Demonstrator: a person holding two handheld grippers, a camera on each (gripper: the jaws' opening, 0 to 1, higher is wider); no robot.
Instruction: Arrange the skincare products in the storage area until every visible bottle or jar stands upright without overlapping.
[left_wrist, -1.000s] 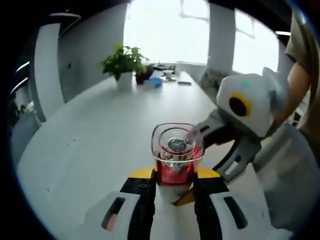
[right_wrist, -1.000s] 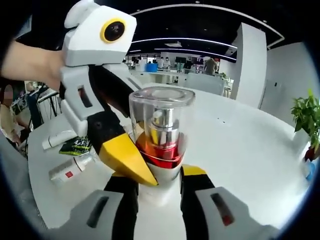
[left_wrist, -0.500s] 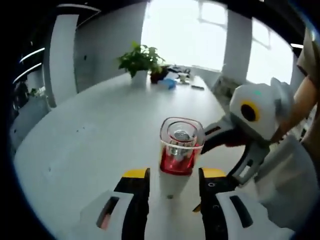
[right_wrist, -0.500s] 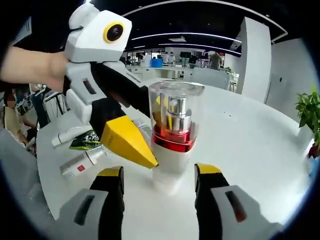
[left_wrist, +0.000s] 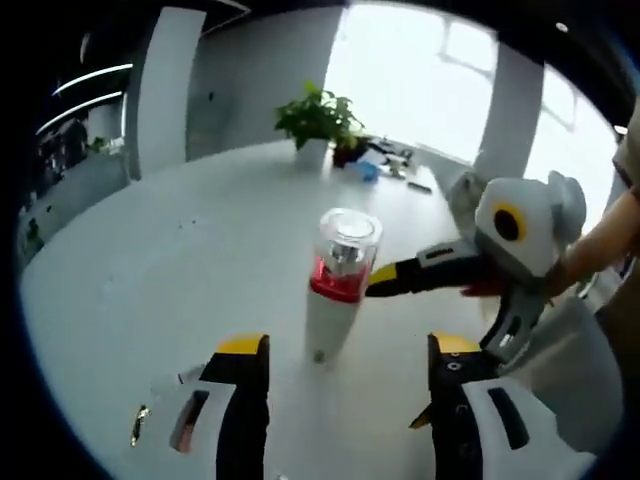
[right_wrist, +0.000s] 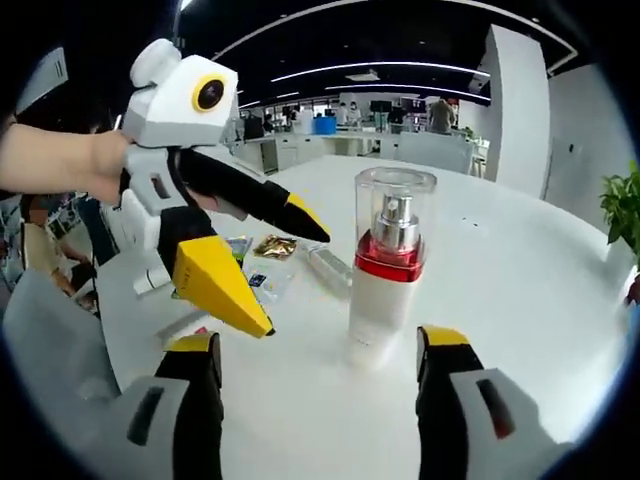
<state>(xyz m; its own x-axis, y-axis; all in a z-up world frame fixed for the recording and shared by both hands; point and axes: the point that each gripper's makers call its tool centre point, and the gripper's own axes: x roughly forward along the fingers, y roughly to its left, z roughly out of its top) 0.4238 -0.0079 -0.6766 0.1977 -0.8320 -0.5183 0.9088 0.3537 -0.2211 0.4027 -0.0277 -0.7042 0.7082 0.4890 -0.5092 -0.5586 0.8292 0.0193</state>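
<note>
White pump bottle w/ red collar and clear cap (left_wrist: 337, 295) (right_wrist: 387, 270) stands upright on the white table (left_wrist: 160, 270) (right_wrist: 520, 300), free of both claws. Left claw (left_wrist: 345, 385) (right_wrist: 262, 268) released, jaws spread wide, bottle ahead between them but apart. Right claw (right_wrist: 318, 375) (left_wrist: 385, 280) also released, jaws wide; bottle just ahead, nearer its right jaw. In right gripper view, small sachets (right_wrist: 262, 262) and a clear tube lying flat (right_wrist: 330, 268) sit beyond left claw's yellow tips. Potted green plant (left_wrist: 318, 125) far across table from left claw.
</note>
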